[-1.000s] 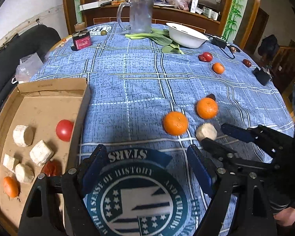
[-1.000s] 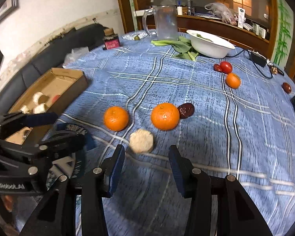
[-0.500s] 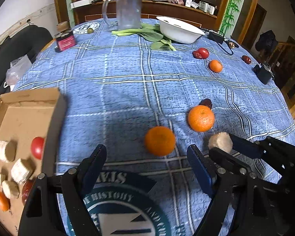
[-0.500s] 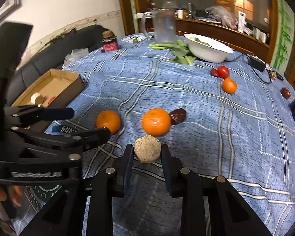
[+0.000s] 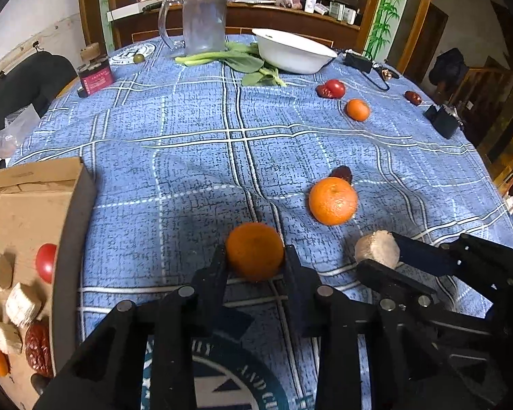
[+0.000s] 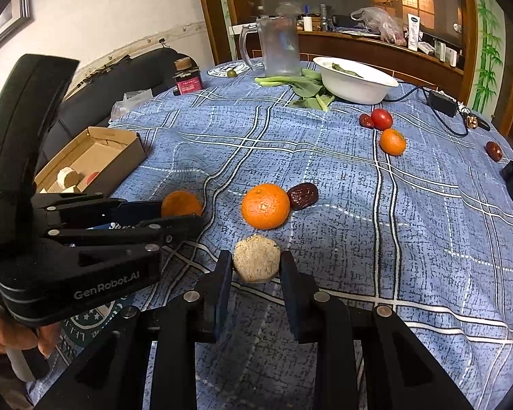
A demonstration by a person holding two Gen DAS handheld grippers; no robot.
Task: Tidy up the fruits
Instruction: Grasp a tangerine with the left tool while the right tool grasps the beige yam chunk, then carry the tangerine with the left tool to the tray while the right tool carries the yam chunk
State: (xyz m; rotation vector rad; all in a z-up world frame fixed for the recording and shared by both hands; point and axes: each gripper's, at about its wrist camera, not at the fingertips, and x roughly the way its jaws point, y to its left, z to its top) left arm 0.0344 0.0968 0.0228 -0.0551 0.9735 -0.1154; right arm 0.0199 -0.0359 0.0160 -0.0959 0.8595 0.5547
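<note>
My left gripper (image 5: 254,256) is shut on an orange mandarin (image 5: 254,251) low over the blue checked tablecloth; it also shows in the right wrist view (image 6: 181,203). My right gripper (image 6: 255,263) is shut on a beige round cake piece (image 6: 256,258), seen in the left wrist view (image 5: 376,249) too. A larger mandarin (image 6: 265,206) and a dark date (image 6: 302,195) lie just beyond. The cardboard box (image 5: 75,205) at the left holds cake pieces, a tomato (image 5: 46,261), a date and a small mandarin.
Farther right lie a tomato (image 5: 335,88), a small mandarin (image 5: 357,109) and another date (image 5: 413,97). At the back stand a white bowl (image 5: 292,54), greens, a clear jug (image 5: 203,20) and a red jar (image 5: 95,78). A black adapter (image 5: 443,121) sits near the right edge.
The left gripper moved forward and closed on the near mandarin. The right gripper closed on the cake piece half a second ago and still holds it.
</note>
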